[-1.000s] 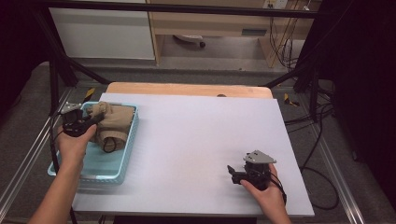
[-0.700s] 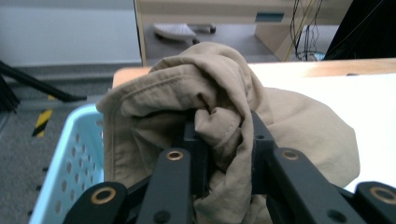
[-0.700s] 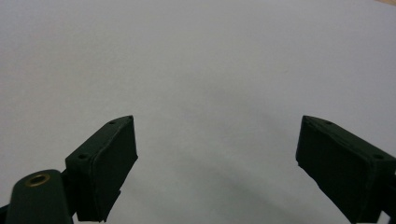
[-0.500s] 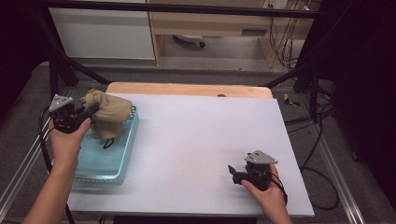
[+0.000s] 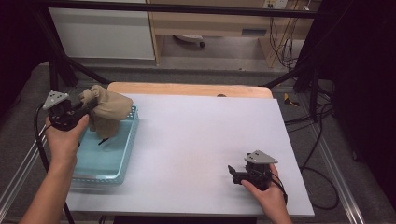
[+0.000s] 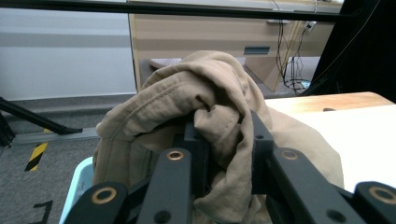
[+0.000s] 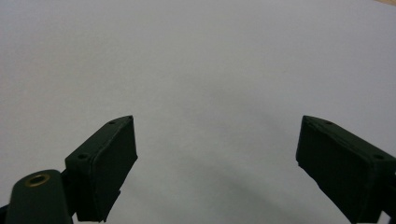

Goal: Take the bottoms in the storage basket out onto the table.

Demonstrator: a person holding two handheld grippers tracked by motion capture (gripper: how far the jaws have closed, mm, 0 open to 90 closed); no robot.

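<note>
A bunched tan cloth [image 5: 108, 111] hangs above the far end of a light blue basket [image 5: 125, 154] at the table's left side. My left gripper [image 5: 88, 108] is shut on the cloth, holding it up clear of the basket floor. In the left gripper view the tan cloth [image 6: 205, 98] bulges between and over the black jaws, and the left gripper [image 6: 223, 135] pinches a fold of it. My right gripper [image 5: 233, 173] rests low over the white table at the front right, and in its own view the right gripper [image 7: 217, 154] stands open with nothing between its fingers.
The white table top [image 5: 201, 140] stretches between the basket and my right hand. A wooden board edge [image 5: 187, 88] runs along the table's far side. Black frame legs and cables stand on the floor around the table.
My left gripper has risen with the tan cloth, lifting it out of the basket and a little toward the left. The right gripper has stayed in place.
</note>
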